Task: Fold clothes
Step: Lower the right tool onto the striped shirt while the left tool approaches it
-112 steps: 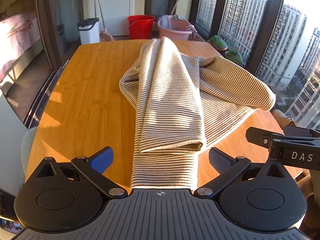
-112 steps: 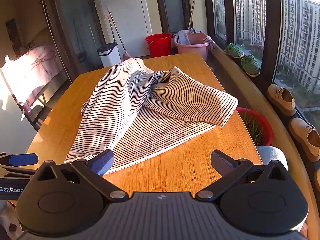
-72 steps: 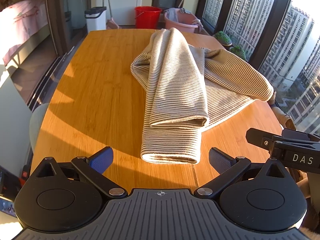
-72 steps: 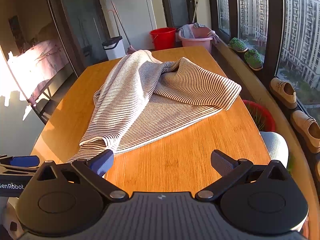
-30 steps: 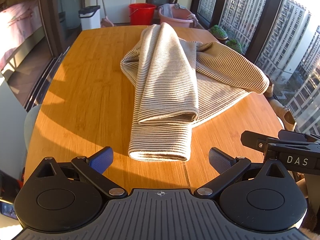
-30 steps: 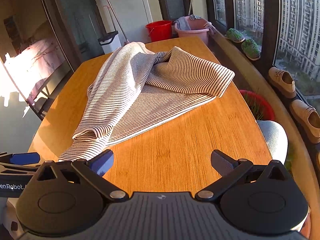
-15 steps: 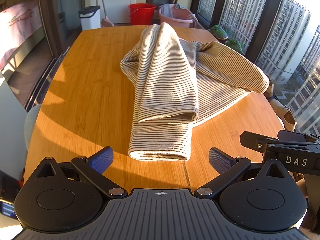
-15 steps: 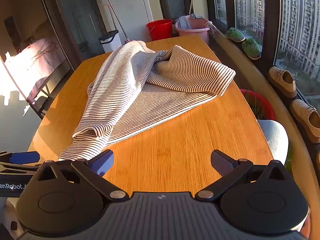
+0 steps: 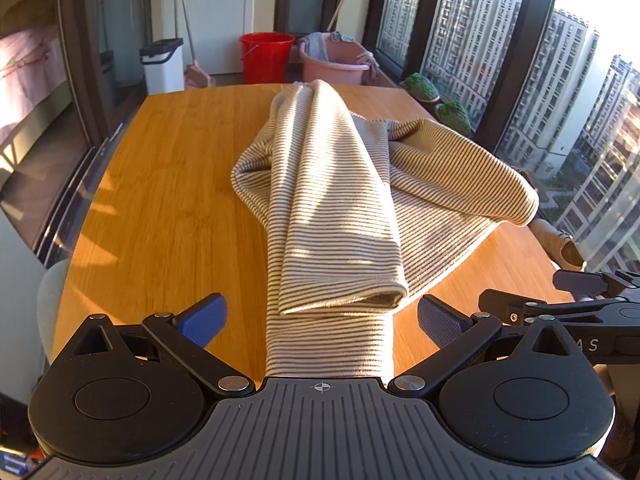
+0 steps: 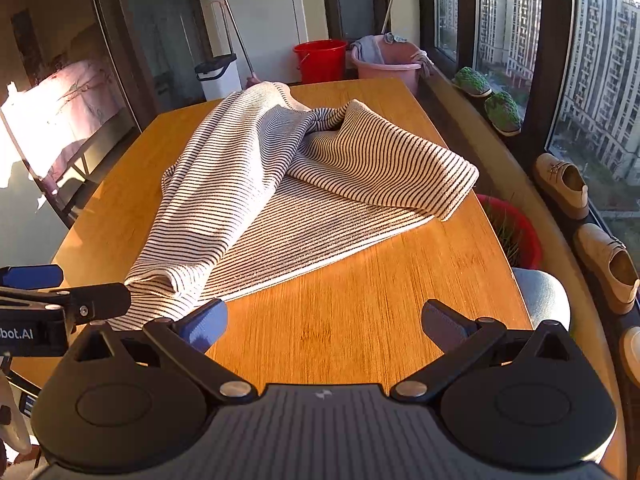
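I saw left hand-held gripper [image 9: 319, 316] spread wide, striped garment [image 9: 332, 200] cuff lying between fingers, ungripped. Right hand-held gripper [image 10: 324, 320] spread wide over bare bench [image 10: 360, 308], holding nothing. Garment lay crumpled mid-bench.

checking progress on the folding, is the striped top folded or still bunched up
Bunched, not folded. The striped top lies in a loose heap on the table, one part draped over another, with a raised hump at its far end.
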The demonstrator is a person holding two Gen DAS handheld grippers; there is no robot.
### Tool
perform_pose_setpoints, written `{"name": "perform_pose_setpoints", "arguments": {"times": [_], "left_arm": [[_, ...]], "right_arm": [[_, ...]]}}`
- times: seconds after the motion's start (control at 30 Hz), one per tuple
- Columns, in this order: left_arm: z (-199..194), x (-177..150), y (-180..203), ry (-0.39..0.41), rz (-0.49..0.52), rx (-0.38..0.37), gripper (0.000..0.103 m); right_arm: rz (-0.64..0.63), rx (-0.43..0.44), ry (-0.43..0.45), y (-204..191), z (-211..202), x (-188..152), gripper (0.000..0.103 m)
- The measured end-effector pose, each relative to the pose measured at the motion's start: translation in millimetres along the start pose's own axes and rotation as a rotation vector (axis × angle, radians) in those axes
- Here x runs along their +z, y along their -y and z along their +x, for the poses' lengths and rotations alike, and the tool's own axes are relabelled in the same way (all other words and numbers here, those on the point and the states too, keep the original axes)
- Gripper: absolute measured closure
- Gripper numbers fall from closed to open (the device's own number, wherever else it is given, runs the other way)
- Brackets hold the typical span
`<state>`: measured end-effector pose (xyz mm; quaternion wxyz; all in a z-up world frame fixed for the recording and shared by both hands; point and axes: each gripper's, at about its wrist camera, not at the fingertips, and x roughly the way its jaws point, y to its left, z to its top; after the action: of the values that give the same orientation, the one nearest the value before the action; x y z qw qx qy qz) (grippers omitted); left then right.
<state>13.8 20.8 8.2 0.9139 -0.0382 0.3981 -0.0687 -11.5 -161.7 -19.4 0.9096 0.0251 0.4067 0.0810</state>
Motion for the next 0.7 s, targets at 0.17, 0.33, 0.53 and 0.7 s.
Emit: {"name": "perform_pose_setpoints", "arguments": {"times": [0.17,0.33,0.53,0.7], "left_arm": [[23.9,28.6,-11.9,0.091,0.106,-0.149,0.000],[66.7,62.1,-20.4,0.090,0.159,-0.208,0.000],[106.3,99.6,-41.9,0.066,0.109,-0.180,0.000],[117.6,104.5,-74.8,0.108,-0.086,-0.234,0.000]], "right_arm": [[-0.007,-0.003,0.031,3.8,27.2,28.3,0.000],[0.069,0.109,0.025,10.8,72.1,53.9,0.000],[0.215,0.182,0.024,18.4,115.7,59.8,0.000],[0.086,0.197,0.012,13.7,118.2,57.3,0.000]]}}
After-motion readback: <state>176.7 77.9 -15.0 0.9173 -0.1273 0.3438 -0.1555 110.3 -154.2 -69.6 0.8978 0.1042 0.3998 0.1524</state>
